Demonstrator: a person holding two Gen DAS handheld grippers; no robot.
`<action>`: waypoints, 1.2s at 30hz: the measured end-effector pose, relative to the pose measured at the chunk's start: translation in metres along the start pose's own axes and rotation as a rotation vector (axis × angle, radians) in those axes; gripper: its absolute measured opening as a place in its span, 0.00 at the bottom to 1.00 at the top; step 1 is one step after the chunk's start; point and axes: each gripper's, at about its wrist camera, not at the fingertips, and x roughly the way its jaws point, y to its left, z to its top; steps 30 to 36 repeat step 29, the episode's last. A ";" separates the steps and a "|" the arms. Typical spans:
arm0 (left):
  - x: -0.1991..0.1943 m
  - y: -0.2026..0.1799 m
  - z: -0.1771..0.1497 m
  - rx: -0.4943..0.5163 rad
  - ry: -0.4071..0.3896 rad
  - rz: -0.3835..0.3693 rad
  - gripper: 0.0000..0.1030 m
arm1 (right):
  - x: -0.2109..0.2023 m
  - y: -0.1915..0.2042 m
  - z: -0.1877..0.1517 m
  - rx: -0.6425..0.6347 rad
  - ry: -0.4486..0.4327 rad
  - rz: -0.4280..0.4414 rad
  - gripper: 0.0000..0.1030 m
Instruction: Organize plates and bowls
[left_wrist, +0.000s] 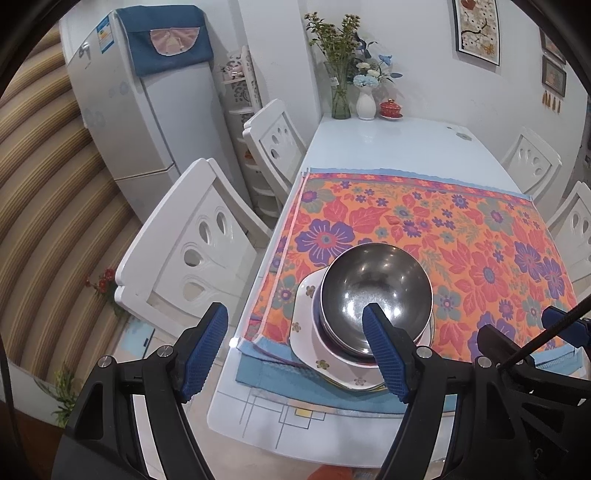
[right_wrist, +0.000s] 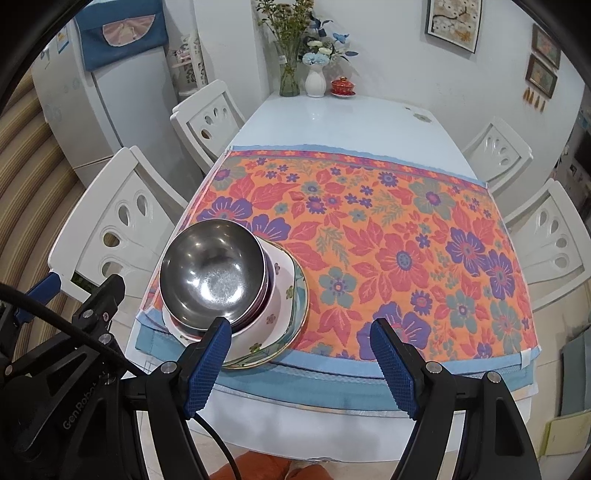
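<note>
Steel bowl (left_wrist: 375, 291) nests atop stacked flowered plates (left_wrist: 325, 360).

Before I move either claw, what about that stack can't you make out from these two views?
- How many bowls sit under the top steel bowl: both views, it covers them.
- Plate count: only overlapping edges show.
- Stack's near rim: left view, left claw finger blocks it; right view, right claw finger.
</note>
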 end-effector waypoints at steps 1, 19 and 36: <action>0.001 0.000 0.000 0.001 0.000 -0.001 0.72 | 0.000 0.001 0.000 0.002 0.000 -0.002 0.73; 0.018 0.012 0.008 -0.026 0.020 -0.006 0.72 | 0.013 0.018 0.007 -0.005 0.016 0.006 0.73; 0.023 0.025 0.014 -0.027 -0.045 0.008 0.74 | 0.025 0.029 0.012 0.005 0.030 0.014 0.73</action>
